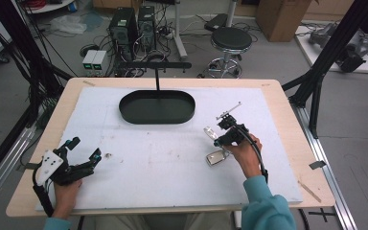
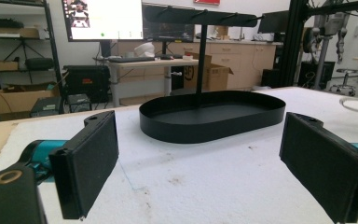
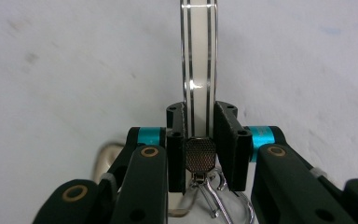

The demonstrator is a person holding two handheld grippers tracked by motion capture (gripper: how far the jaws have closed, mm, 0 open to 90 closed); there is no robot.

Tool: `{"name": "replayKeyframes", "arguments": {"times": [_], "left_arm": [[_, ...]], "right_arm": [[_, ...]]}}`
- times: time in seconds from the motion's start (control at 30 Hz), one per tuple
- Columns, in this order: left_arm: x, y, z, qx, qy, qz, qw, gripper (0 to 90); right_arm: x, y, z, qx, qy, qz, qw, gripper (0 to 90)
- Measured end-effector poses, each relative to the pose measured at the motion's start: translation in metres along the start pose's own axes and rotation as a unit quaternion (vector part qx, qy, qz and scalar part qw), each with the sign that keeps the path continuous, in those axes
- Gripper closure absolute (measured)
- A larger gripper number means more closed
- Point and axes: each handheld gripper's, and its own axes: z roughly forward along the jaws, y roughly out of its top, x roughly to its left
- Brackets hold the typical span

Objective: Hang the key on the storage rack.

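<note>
White mat (image 1: 163, 158): right tool (image 1: 216, 135) clamped on bangle (image 3: 199, 60); left tool (image 1: 84, 149) wide open, empty.

Bangle (image 3: 199, 60): clear, two thin metal stripes, stands on edge, clamped between right gripper's (image 3: 199, 140) pads; metal clasp (image 3: 200, 156) beneath; above white mat.

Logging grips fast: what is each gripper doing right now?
Left gripper: open, holding nothing, resting on the white mat.
Right gripper: jaws shut on a clear striped bangle with a metal clip.
</note>
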Motion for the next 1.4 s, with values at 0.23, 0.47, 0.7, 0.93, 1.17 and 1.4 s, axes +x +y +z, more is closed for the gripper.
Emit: {"name": "replayKeyframes", "arguments": {"times": [0.23,0.47,0.7,0.93,1.17,1.4], "left_arm": [[0.000,0.000,0.000,0.000,0.000,0.000,1.0000,12.0],[0.000,0.000,0.000,0.000,0.000,0.000,1.0000,12.0],[0.000,0.000,0.000,-0.001,0.000,-0.001,1.0000,12.0],[0.000,0.000,0.000,-0.001,0.000,-0.001,1.0000,12.0],[0.000,0.000,0.000,-0.001,0.000,-0.002,1.0000,12.0],[0.001,0.000,0.000,0.000,0.000,-0.001,1.0000,12.0]], "right_arm": [[-0.012,0.002,-0.013,-0.083,0.049,0.004,0.9953,75.4],[-0.021,0.004,-0.023,-0.160,0.070,-0.005,0.9847,75.5],[-0.026,0.014,-0.031,-0.214,0.105,-0.030,0.9708,75.5],[-0.037,0.027,-0.035,-0.252,0.142,-0.045,0.9563,75.4],[-0.047,0.047,-0.044,-0.276,0.173,-0.064,0.9431,75.4],[-0.051,0.068,-0.049,-0.290,0.185,-0.082,0.9355,75.4]]}}
